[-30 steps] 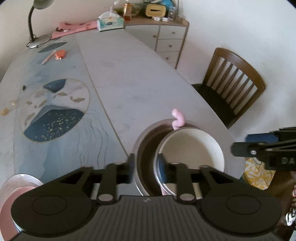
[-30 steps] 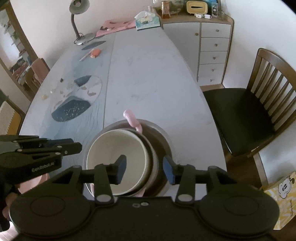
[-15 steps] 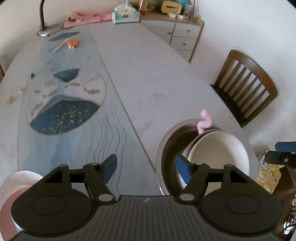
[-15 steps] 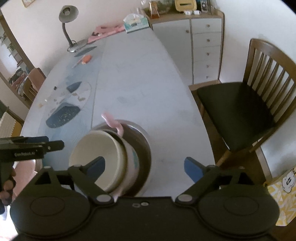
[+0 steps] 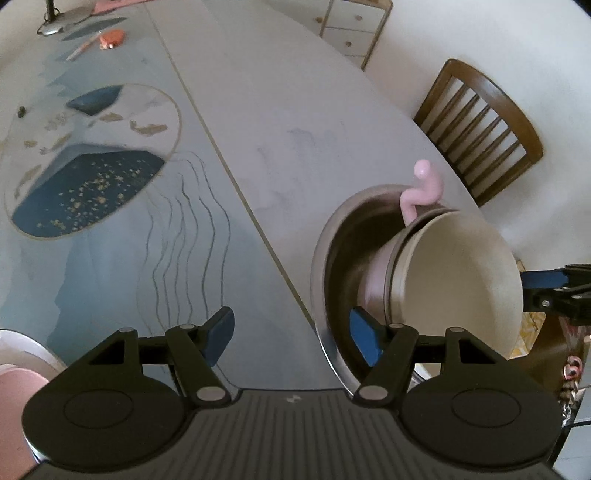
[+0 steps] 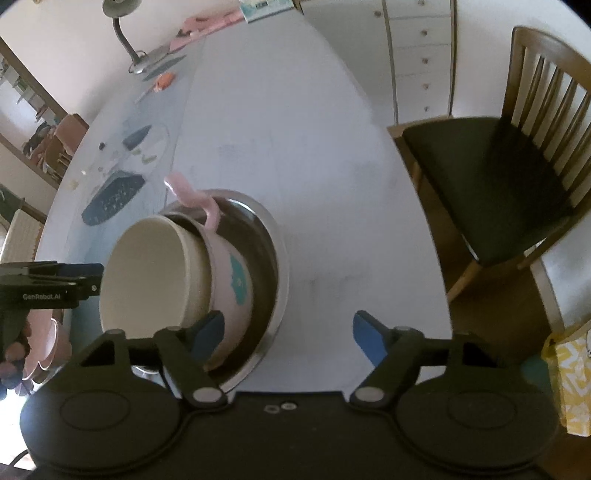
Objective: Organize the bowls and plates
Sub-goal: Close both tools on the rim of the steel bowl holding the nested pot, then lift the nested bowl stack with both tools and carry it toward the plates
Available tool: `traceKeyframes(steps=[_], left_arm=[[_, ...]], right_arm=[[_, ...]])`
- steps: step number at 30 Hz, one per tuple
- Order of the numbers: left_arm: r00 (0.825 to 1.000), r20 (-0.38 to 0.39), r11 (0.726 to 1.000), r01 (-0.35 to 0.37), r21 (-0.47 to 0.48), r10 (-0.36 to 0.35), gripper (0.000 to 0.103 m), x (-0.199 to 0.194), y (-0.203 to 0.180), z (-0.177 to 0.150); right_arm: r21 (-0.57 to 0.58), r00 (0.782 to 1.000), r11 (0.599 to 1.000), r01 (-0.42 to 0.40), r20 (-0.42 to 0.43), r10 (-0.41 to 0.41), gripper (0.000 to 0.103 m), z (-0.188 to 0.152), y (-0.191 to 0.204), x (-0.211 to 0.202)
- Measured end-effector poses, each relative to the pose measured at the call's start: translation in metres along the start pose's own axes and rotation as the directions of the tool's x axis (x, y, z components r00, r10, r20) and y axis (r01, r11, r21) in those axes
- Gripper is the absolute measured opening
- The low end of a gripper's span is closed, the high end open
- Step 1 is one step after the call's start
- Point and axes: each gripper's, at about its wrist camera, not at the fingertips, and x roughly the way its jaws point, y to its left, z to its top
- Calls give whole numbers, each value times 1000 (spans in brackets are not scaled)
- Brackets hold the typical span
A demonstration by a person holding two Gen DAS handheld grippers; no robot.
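Observation:
A steel bowl [image 5: 334,236] [image 6: 275,240] stands near the table's front edge. In it sits a pink bowl [image 5: 375,273] [image 6: 231,284] with a curled handle [image 5: 421,188], and a cream bowl [image 5: 461,284] [image 6: 147,280] is nested in that. My left gripper [image 5: 291,336] is open and straddles the steel bowl's left rim, one pad inside and one over the table. My right gripper [image 6: 288,336] straddles the right rim; its jaws are closing but the pads are clear of the steel. Each gripper shows at the edge of the other's view, the right gripper [image 5: 554,288] and the left gripper [image 6: 51,280].
A pink plate on a white one [image 5: 14,369] [image 6: 48,343] lies left of the bowls. A wooden chair [image 6: 498,177] stands right of the table [image 5: 295,122], drawers [image 6: 421,55] behind. A patterned mat [image 5: 88,177], lamp [image 6: 125,29] and small orange item [image 5: 110,37] lie further off.
Both grippers have sunk towards the stack of bowls and their jaws have spread wider. Each now straddles one side of the steel bowl's rim. The bowls have stayed in place.

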Motion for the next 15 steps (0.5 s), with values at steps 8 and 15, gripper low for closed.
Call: traceKeyframes(steps=[8, 15], left_arm=[[997, -46, 998, 56, -36, -58, 40, 10, 0, 1], [993, -68, 994, 91, -67, -96, 28, 12, -4, -2]], right_arm=[[13, 998, 1000, -22, -59, 23, 54, 2, -4, 20], [18, 996, 1000, -20, -92, 22, 39, -1, -1, 29]])
